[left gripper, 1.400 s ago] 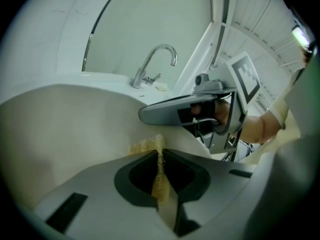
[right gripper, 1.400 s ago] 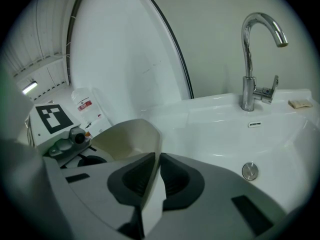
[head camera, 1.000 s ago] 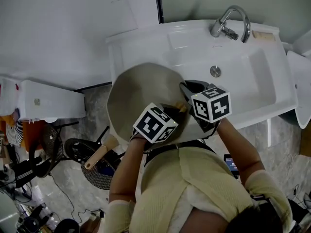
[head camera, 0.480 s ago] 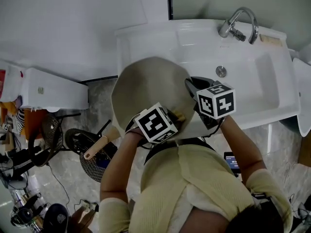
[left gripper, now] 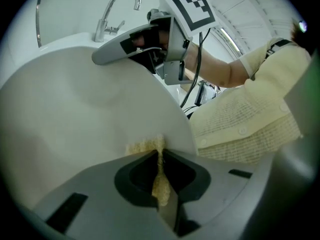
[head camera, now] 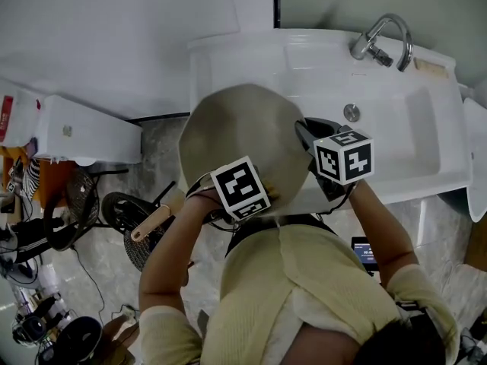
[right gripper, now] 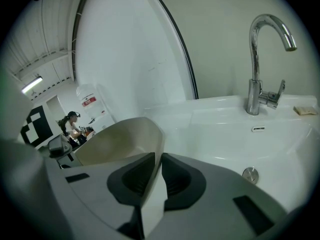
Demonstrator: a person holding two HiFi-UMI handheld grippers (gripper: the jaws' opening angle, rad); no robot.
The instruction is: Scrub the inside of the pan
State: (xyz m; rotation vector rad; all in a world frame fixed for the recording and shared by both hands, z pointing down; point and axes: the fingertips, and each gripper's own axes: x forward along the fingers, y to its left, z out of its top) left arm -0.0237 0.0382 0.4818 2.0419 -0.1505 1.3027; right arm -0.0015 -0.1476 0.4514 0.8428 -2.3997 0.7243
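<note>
A beige pan (head camera: 240, 131) is held tilted over the front left edge of the white sink (head camera: 403, 128), with its wooden handle (head camera: 151, 225) pointing down to the left. My right gripper (right gripper: 154, 181) is shut on the pan's rim (right gripper: 157, 134) at the sink side. My left gripper (left gripper: 159, 159) is shut on a yellow sponge (left gripper: 160, 181), which is pressed against the pan's pale surface (left gripper: 85, 109). In the head view only the left gripper's marker cube (head camera: 240, 188) shows, over the pan's near edge; the sponge is hidden there.
The chrome faucet (head camera: 380, 36) and drain (head camera: 351, 112) lie behind the pan. A small soap piece (head camera: 430, 65) rests on the sink ledge. On the floor to the left are a white cabinet (head camera: 84, 135) and a black fan (head camera: 129, 230).
My left gripper has slid left along the pan's near edge, and the sponge no longer shows in the head view. The right gripper keeps its hold on the rim.
</note>
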